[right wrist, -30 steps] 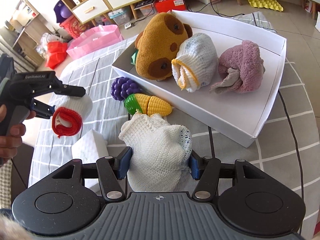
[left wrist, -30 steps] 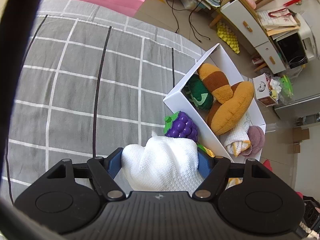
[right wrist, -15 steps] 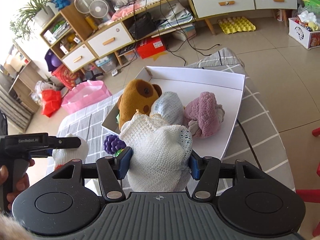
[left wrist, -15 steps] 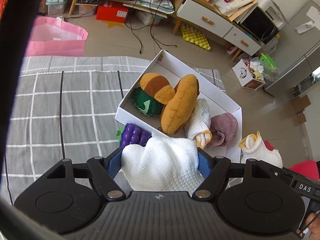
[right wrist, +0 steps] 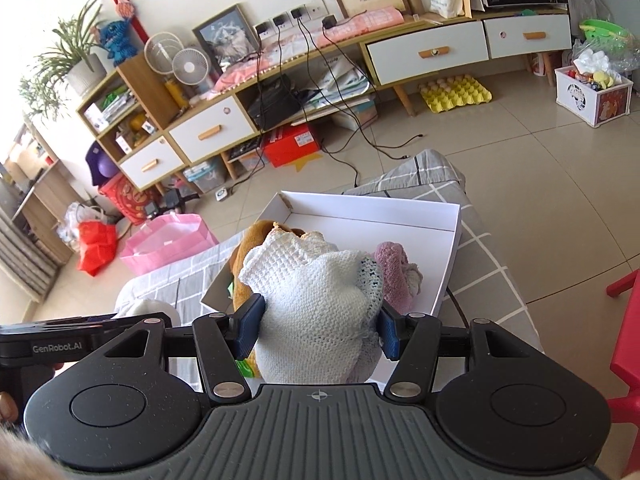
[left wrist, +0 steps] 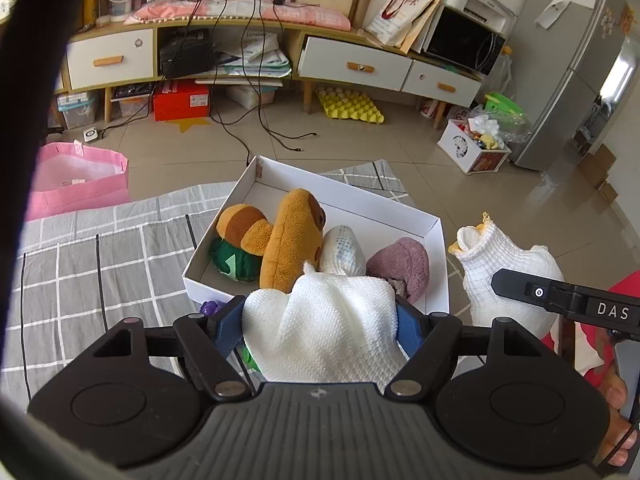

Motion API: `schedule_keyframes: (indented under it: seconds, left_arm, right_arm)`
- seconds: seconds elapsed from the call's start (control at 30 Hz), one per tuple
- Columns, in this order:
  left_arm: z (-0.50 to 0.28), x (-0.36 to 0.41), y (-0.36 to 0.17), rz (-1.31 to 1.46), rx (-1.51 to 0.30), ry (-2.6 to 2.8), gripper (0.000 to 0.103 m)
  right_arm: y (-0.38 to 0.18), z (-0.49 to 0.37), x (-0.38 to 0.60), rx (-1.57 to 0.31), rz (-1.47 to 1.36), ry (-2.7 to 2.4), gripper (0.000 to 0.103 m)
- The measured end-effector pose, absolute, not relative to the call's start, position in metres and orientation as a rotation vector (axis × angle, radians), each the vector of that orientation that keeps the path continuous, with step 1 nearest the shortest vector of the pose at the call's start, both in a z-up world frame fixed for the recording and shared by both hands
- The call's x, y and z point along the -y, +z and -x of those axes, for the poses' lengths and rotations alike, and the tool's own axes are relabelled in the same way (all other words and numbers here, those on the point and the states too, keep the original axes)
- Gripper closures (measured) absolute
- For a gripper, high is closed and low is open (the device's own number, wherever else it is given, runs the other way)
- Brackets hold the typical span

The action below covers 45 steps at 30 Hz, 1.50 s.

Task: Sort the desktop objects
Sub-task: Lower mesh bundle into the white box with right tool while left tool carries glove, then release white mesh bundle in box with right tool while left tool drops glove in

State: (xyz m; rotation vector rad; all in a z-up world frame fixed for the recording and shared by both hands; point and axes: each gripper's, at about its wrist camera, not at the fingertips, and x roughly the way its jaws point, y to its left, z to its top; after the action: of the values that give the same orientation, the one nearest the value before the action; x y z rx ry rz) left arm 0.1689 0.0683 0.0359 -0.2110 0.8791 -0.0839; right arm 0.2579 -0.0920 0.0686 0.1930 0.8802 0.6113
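My left gripper (left wrist: 320, 320) is shut on a white knitted bundle (left wrist: 324, 328), held above the near edge of the white box (left wrist: 434, 264). My right gripper (right wrist: 318, 330) is shut on a white knitted sock bundle (right wrist: 316, 312), also seen at the right of the left wrist view (left wrist: 508, 276), beside the box. The box holds a brown plush toy (left wrist: 288, 240), a green plush (left wrist: 230, 262), a rolled white sock (left wrist: 342, 250) and a mauve cloth (left wrist: 400, 266). A purple grape toy (left wrist: 210, 307) peeks out by the box's near wall.
The box stands on a grey checked cloth (left wrist: 100, 272) over the table. A pink bag (left wrist: 76, 184) lies on the floor at left. Beyond are a low cabinet (left wrist: 352, 64), cables and a yellow egg tray (left wrist: 348, 106). A red chair (right wrist: 624, 320) is at right.
Both grippers have risen and tilted up while holding their bundles, so the box looks farther and smaller and the room has come into view. The right gripper now shows beside the box.
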Motion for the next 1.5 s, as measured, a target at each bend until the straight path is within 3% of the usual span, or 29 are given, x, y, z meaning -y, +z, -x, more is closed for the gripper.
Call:
schedule_keyframes:
  seconds: [0.5,1.5]
  left_arm:
    - [-0.208,-0.028,0.013,0.062,-0.814,-0.028,0.031]
    - [-0.235,-0.014,-0.01,0.063,-0.864,-0.047,0.03]
  right_arm:
    - [0.078,-0.283,0.083,-0.77,-0.139,0.543,0.04]
    - [0.044,-0.321,0.075,-0.829,-0.113,0.464,0.041]
